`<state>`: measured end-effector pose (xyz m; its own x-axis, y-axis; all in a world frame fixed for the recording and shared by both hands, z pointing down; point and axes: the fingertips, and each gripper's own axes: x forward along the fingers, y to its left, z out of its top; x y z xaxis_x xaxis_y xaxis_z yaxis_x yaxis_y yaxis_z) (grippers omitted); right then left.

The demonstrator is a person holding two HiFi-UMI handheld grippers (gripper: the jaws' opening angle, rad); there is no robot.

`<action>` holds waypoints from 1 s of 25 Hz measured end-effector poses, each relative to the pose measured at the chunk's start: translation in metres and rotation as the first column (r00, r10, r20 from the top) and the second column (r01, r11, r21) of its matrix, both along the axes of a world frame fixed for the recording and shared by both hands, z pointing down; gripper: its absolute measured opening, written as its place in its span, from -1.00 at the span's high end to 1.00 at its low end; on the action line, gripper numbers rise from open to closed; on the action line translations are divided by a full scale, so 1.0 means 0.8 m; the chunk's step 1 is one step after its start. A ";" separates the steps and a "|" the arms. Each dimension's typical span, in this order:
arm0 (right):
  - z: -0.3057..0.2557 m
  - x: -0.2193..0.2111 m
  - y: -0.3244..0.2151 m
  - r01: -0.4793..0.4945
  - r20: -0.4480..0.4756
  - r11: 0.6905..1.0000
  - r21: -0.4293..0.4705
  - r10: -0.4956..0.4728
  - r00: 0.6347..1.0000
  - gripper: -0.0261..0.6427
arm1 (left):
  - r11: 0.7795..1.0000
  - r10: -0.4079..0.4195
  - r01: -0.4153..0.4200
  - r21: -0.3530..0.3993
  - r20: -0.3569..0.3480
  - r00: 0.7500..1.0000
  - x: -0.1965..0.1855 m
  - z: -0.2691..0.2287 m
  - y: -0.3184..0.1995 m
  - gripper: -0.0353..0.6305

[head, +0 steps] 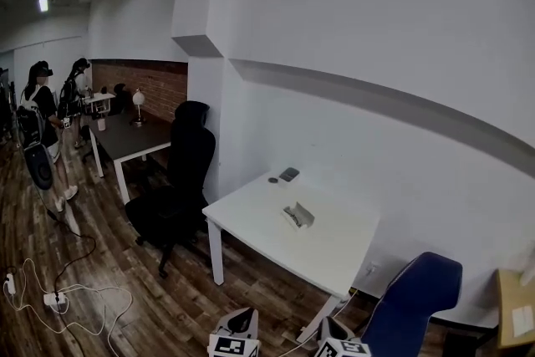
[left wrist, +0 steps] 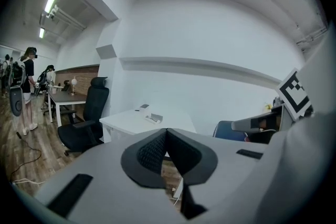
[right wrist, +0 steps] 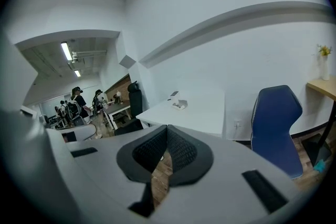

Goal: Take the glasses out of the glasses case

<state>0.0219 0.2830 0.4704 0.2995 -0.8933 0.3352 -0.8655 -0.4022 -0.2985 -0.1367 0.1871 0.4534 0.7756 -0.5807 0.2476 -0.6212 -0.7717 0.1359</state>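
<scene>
Left gripper [left wrist: 167,131] and right gripper [right wrist: 167,127], 6 o'clock: fingers pressed together, empty, likely idle; glasses case [head: 298,216] well off on counter [head: 334,251], 12 o'clock.

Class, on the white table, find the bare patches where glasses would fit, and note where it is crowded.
Bare: the table's left end, between the case and the black chair, and its right end toward the blue chair. Crowded: the far corner by the wall, with two small dark things.

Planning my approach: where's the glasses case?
Head view, centre: the glasses case lies on the white table, between the black office chair at left and the blue chair at right.
</scene>
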 end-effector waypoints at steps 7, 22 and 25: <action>-0.008 0.061 -0.058 0.015 -0.015 0.999 -0.045 -0.016 1.000 0.83 | 1.000 -0.030 0.030 -0.001 0.014 0.999 0.055 -0.007 -0.057 0.88; -0.006 0.154 -0.141 0.076 -0.009 0.996 -0.045 -0.076 0.997 0.83 | 0.998 -0.069 0.069 -0.005 0.039 0.997 0.149 -0.002 -0.128 0.88; 0.003 0.155 -0.149 0.093 0.007 0.994 -0.056 -0.093 0.996 0.83 | 0.998 -0.065 0.066 -0.012 0.061 0.996 0.156 0.006 -0.134 0.88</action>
